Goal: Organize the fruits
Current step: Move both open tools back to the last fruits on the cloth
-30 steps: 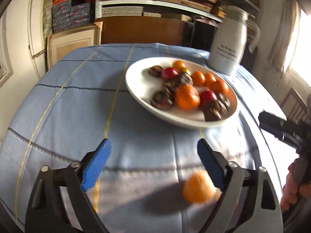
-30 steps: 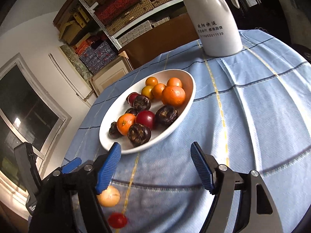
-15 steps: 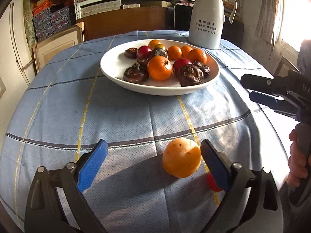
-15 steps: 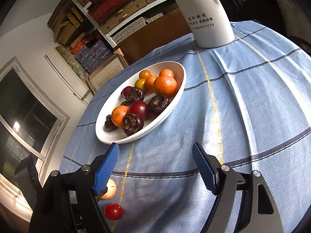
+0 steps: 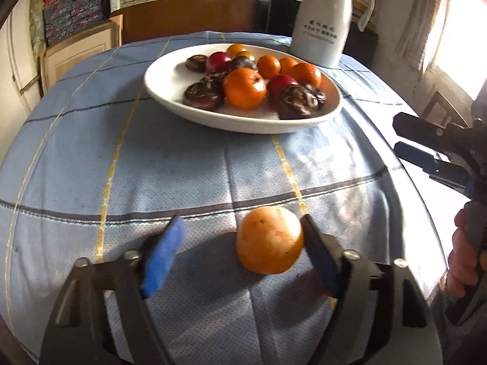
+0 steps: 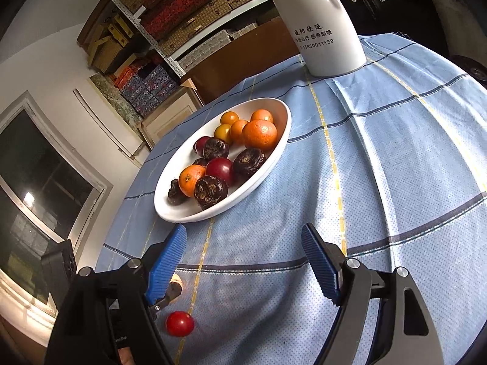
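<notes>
Tablecloth (image 5: 170,164), blue with yellow and grey lines, is covering the round table in both views. Left gripper (image 5: 243,243) is pointing down at the cloth with its jaws closing around a loose orange fruit (image 5: 269,240); the fruit is lying on the cloth between the blue pads, the right pad (image 5: 319,258) touching or just beside its skin, the left pad (image 5: 161,258) standing apart from it, so nothing is being gripped yet. Beyond it, white oval plate (image 5: 164,82) is sitting mid-table, carrying oranges, red fruits and dark wrinkled fruits piled together. White jug (image 5: 322,27) with printed lettering is standing behind the plate's right end. At the far right edge of the left wrist view, a hand (image 5: 462,255) is holding the other tool. Right gripper (image 6: 243,258) is hovering over bare cloth just short of the plate, jaws standing wide and holding nothing. In its view, small red fruit (image 6: 179,323) is lying on the cloth low at left, just beside the left gripper's tip, well apart from the plate.
</notes>
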The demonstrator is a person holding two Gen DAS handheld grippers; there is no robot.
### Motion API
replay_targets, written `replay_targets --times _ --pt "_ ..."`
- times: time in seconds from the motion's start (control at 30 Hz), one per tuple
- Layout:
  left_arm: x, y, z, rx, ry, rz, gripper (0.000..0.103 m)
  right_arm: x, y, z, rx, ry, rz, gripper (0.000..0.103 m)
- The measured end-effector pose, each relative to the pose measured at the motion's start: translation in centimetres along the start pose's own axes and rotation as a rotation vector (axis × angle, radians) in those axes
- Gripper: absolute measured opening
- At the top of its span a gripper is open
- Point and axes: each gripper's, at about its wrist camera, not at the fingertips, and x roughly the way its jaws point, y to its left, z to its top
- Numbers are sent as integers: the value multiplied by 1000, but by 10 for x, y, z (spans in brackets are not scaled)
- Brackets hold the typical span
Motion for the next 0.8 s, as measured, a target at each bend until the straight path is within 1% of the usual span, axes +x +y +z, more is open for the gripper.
replay_targets --times 0.07,0.1,0.13,0.17,0.2,0.23,0.3,0.37,0.43,0.47,0.5,0.53,0.57,0.6,0.63,0.7,0.8 --pt "-1 -5 -1 28 -2 -6 54 -1 -1 -1 3 0 0 79" --pt "-1 -7 -1 34 -2 -19 50 -2 -1 -2 3 1 2 79" --pt "-3 -8 -2 40 -2 -33 43 -2 -1 -2 2 3 3 79" --pt "-5 -8 -3 42 -6 -38 40 -3 -1 -3 -2 4 6 79" --pt "-7 -5 -3 41 -13 -22 40 -4 -1 -5 -7 6 9 79" --pt "-10 0 -3 27 -30 20 40 -6 1 -8 -21 11 15 79" --pt "-17 18 0 -29 -62 72 40 -7 7 -14 -59 25 22 79" --pt "-20 40 2 -96 -72 122 40 -6 20 -24 -136 51 31 79" --pt "-16 56 3 -164 -53 119 40 -4 36 -35 -226 86 34 79" --pt "-14 60 2 -181 -43 112 40 -1 47 -43 -289 105 31 78" --pt "-12 63 2 -188 -33 109 40 0 55 -50 -336 116 26 76" --pt "-11 62 2 -182 -34 113 40 2 65 -56 -394 129 26 70" --pt "-11 60 2 -172 -35 120 40 2 71 -60 -427 136 31 66" --pt "-10 58 2 -166 -32 125 40 1 79 -64 -466 141 36 60" --pt "-9 57 2 -159 -25 130 43 1 82 -66 -486 143 36 55" --pt "-7 51 4 -148 -26 133 47 1 90 -72 -528 150 30 51" --pt "-5 47 4 -127 -22 134 54 2 98 -77 -570 164 30 50"
